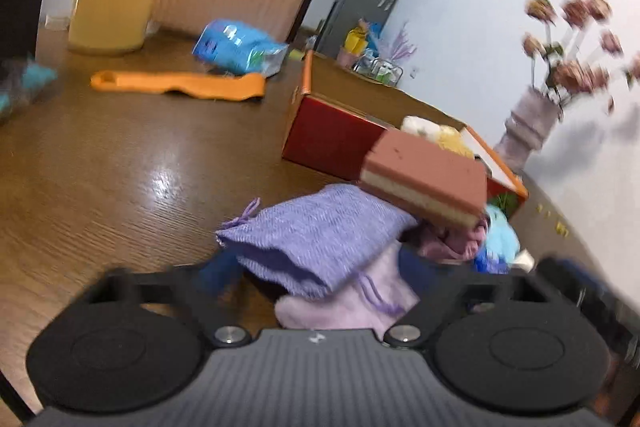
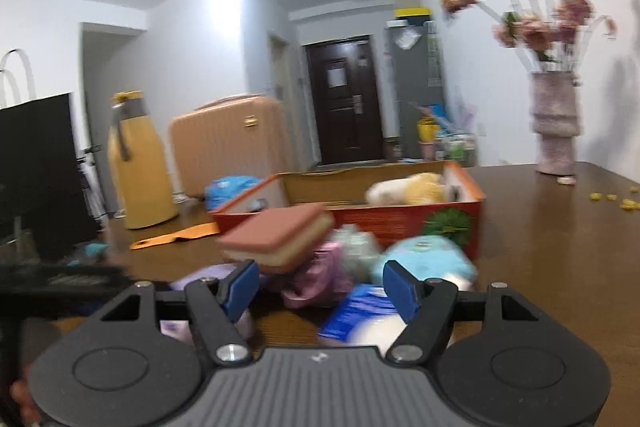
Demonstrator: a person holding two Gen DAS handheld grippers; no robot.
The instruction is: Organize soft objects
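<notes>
Wood-grain table (image 1: 120, 155) carries everything, and by my reading the sorting is barely begun. Far left lie an orange strap (image 1: 180, 85) and a blue packet (image 1: 236, 47), both well apart from the box; I can't say whether they count as soft things to tidy.

Nearer me sits the pile that is still left to do: a purple knit pouch (image 1: 320, 227) on top of a lilac cloth (image 1: 360, 303), then a pink cloth (image 2: 320, 275), a light-blue plush (image 2: 424, 259) and a blue-and-white packet (image 2: 360, 311). A brown-and-cream sponge (image 2: 276, 239) shows above the pile, just short of the box and blurred; whether it rests on the pink cloth or is in the air I cannot tell.

My left gripper (image 1: 316, 269) has the pouch between its fingers, but the blur hides whether the pads press on it. My right gripper (image 2: 322, 291) stands wide, nothing pinched; the sponge sits above its left pad, not between the two.

Behind the pile the orange-red box (image 2: 380, 223) is the only container in use. It holds a white plush (image 2: 384, 191) touching a yellow plush (image 2: 424, 187) at its right end; the rest looks bare. So two are in, about six wait.
</notes>
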